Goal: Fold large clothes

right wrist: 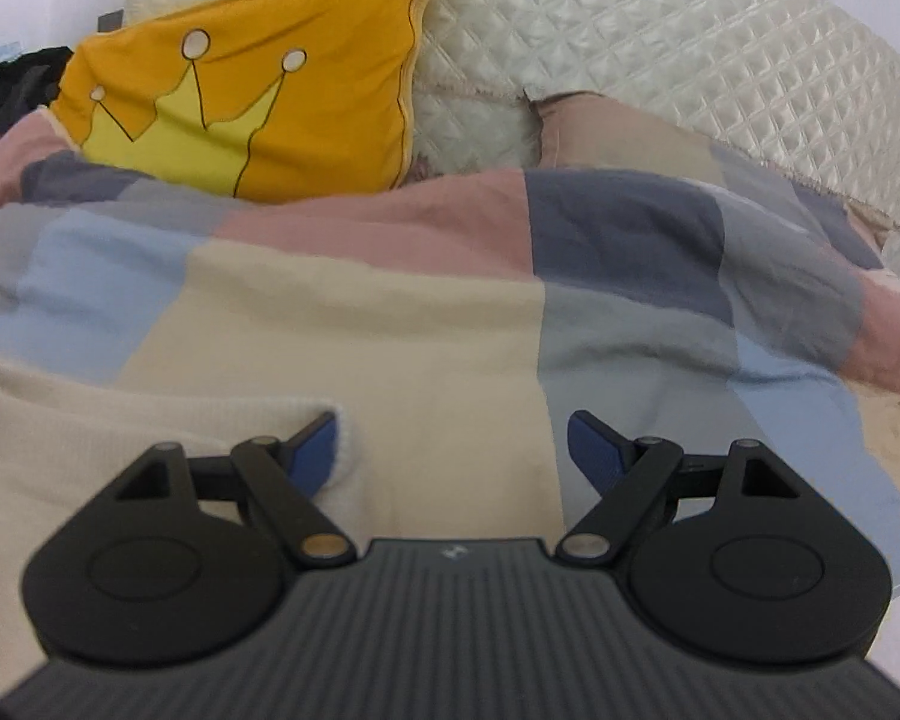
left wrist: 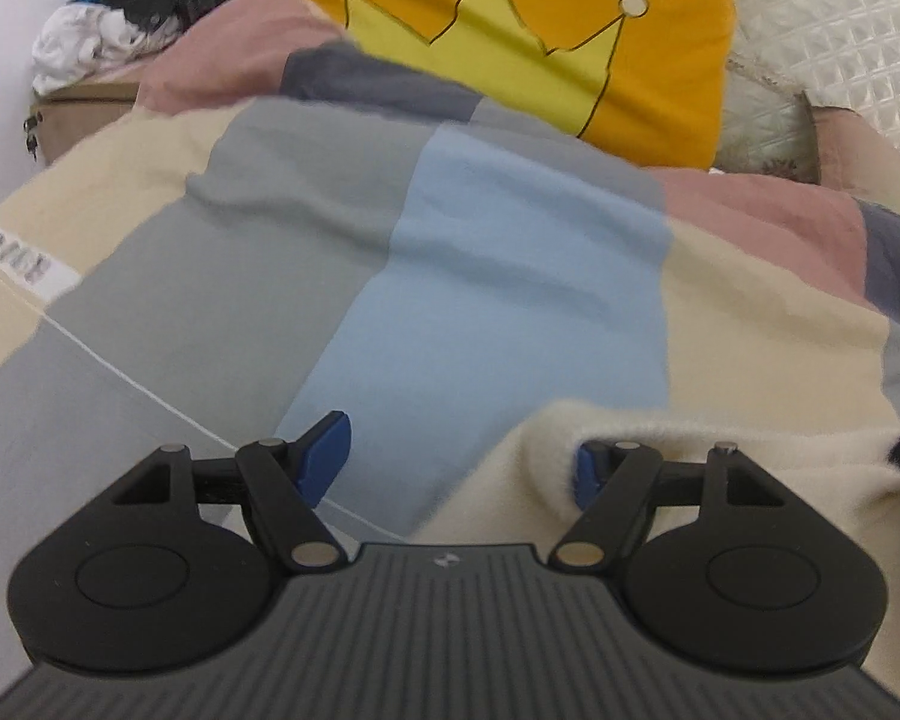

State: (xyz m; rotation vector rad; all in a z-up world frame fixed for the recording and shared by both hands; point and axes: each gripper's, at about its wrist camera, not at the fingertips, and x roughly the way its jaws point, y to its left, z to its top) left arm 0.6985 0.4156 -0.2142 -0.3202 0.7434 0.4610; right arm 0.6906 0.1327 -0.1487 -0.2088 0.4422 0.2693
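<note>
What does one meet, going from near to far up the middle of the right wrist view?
right gripper → cream sweater → patchwork quilt → orange crown pillow → quilted headboard

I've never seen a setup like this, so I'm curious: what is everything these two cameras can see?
Sweater: one, cream, fuzzy, on the quilt near both grippers.
Quilt: one, patchwork of blue, grey, pink and cream, covering the bed.
Pillow: one, orange with a yellow crown, behind the quilt.
Headboard: one, cream, quilted, at the back.
Clothes pile: one, black and white, far left corner.
Left gripper: one, black with blue pads, open, one finger at the sweater's edge.
Right gripper: one, the same, open, at the sweater's other edge.
</note>
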